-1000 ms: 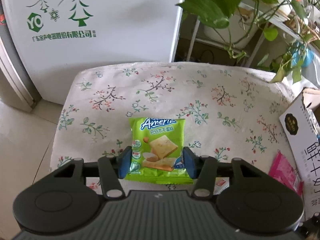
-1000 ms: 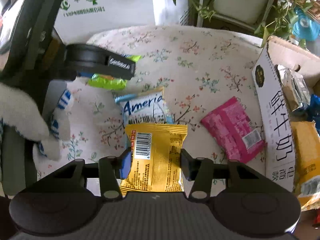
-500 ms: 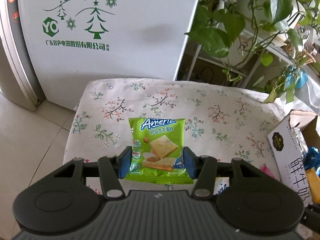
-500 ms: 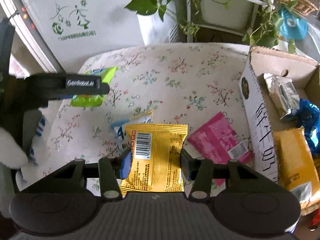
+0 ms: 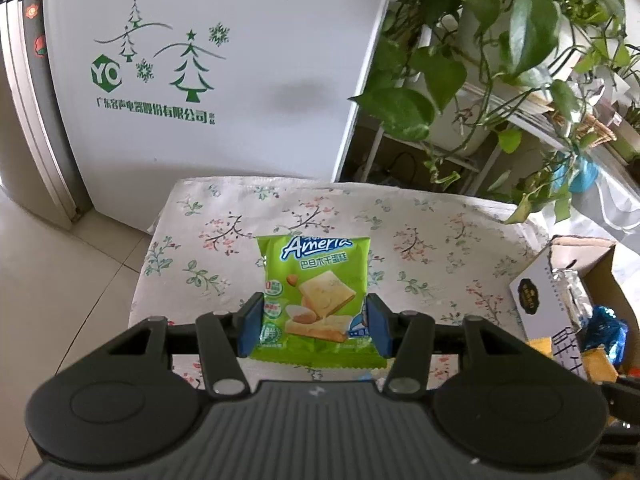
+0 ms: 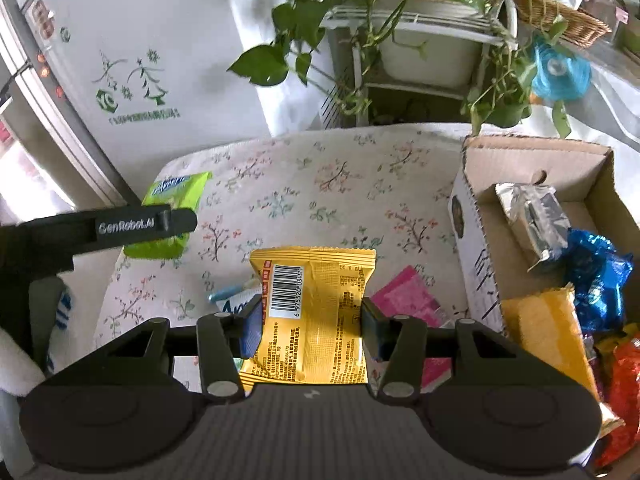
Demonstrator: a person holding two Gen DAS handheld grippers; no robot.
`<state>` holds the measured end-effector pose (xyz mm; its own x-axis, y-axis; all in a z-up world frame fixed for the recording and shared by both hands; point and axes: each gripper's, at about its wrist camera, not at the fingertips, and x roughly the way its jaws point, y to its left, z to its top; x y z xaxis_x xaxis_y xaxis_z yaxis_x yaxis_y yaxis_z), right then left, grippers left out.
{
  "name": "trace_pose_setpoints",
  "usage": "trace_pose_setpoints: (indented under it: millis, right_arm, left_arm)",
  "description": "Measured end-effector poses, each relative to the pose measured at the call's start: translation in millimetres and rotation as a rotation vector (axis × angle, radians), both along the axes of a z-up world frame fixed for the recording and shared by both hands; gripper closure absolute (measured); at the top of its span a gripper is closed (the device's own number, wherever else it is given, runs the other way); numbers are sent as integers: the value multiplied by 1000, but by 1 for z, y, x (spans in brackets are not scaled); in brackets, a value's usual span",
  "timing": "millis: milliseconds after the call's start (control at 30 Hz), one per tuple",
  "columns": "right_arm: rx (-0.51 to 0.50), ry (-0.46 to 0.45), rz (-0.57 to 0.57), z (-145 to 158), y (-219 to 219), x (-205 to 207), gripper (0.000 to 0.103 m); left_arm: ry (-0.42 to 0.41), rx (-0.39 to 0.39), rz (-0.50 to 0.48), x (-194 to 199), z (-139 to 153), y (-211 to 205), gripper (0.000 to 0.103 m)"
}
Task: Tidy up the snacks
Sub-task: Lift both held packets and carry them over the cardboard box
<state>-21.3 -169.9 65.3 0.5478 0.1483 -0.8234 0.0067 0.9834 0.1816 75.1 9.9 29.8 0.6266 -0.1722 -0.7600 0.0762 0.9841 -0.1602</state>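
Two crinkly foil snack packets (image 5: 316,296)

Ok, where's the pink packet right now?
In the right wrist view, the pink packet lies on the floral cloth, between the held yellow packet and the cardboard box.

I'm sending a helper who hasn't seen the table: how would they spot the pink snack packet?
Find the floral tablecloth, then the open cardboard box at its right edge. The pink packet lies flat on the cloth just left of that box, partly hidden behind the yellow packet; it is the only pink wrapper.
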Motion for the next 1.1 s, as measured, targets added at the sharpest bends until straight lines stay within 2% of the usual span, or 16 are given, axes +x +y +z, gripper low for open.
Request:
trace_pose_setpoints:
  millis: [600, 1100]
  right_arm:
    - [35, -104, -131, 32, -58, -6, 47]
    - [62, -150, -277, 47, -122, -28, 47]
  left_arm:
    - [-80, -54, -102, -17, 34, -55, 51]
    - [-93, -109, -233, -29, 43, -118, 51]
